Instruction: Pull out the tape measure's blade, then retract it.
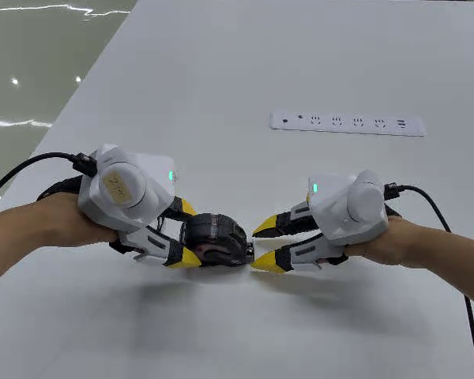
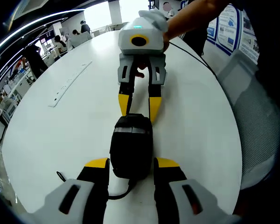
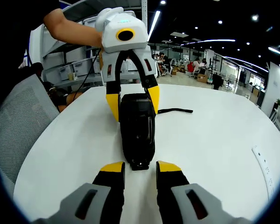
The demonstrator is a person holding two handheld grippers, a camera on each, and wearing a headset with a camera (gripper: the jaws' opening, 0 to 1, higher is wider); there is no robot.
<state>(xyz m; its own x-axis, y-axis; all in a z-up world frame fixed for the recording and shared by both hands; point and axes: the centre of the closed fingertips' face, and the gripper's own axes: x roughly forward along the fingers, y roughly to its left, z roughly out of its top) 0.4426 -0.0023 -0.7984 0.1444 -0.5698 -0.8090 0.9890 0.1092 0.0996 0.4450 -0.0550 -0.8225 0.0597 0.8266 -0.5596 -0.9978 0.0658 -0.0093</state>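
A black tape measure [image 1: 215, 238] lies on the white table [image 1: 245, 71], and my left gripper [image 1: 187, 233] is shut on its body from the left. In the left gripper view the case [image 2: 130, 142] sits between my yellow-tipped jaws [image 2: 132, 163]. My right gripper [image 1: 262, 245] faces it from the right and is open, its two tips either side of the case's front end. In the right gripper view the blade's end tab [image 3: 139, 164] lies just between my fingertips [image 3: 141, 168], with a gap on each side. No blade shows outside the case.
A white power strip [image 1: 346, 122] lies further back on the table. A black strap [image 3: 175, 111] trails from the tape measure across the tabletop. Cables run from both grippers. A mesh chair [image 2: 256, 121] stands at the table's edge. The floor [image 1: 31, 79] is beyond the left edge.
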